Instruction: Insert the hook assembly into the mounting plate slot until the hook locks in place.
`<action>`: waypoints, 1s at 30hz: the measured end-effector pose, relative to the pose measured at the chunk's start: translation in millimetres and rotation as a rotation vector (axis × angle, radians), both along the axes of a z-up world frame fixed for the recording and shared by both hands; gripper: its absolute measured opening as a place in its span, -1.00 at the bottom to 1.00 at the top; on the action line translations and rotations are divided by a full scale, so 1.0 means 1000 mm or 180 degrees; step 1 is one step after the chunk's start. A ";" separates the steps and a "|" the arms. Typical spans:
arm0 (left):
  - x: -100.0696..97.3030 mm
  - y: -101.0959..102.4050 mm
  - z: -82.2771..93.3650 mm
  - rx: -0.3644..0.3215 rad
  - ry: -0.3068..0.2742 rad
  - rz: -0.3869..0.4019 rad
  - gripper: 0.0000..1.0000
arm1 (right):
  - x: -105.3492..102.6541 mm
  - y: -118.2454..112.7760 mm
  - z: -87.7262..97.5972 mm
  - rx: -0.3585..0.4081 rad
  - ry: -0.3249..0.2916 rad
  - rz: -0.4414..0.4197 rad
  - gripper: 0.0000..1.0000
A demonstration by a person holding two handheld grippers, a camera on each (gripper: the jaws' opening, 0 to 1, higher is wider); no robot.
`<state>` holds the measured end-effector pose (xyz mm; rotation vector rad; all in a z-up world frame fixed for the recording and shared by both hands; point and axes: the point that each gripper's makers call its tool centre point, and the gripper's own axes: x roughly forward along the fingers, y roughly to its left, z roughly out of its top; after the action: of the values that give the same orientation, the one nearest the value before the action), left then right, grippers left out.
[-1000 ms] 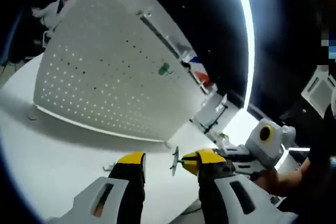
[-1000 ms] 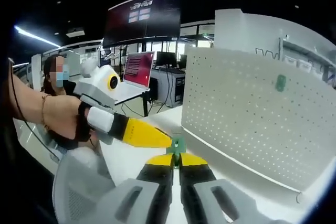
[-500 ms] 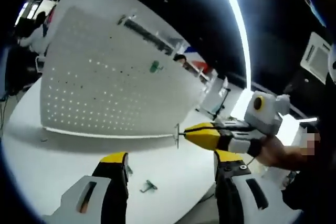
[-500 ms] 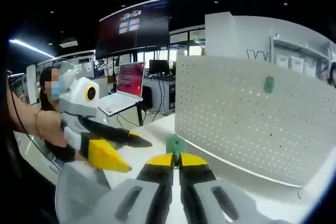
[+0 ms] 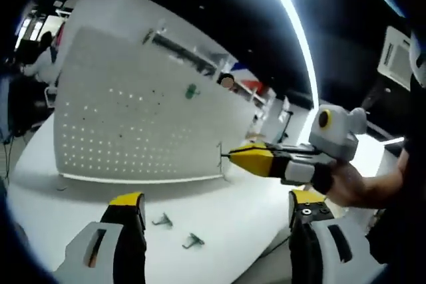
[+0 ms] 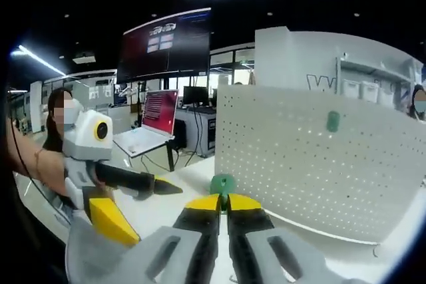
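My right tool (image 6: pixel 223 205) is clamped on the green hook (image 6: pixel 222 183), held near the white pegboard (image 6: pixel 313 157) but not yet inserted, while my left tool (image 5: pixel 213 214) stands apart above spare hooks (image 5: pixel 162 220) on the counter (image 5: pixel 226 224).

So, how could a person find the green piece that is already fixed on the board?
Find the big white perforated board standing upright on the white table. In its upper part sits one small green hook. It is mounted on the board, whereas the other green hook is held in the right gripper.
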<state>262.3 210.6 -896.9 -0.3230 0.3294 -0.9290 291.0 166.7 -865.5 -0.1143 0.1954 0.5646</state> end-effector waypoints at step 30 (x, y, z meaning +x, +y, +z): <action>0.020 0.023 0.003 0.0163 -0.0063 0.0108 1.00 | 0.090 -0.070 0.023 0.0003 -0.0663 -0.0893 -1.00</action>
<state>282.0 233.3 -894.4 -0.2715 0.3279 -0.8886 381.4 97.1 -842.2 -0.1412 0.0073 0.2706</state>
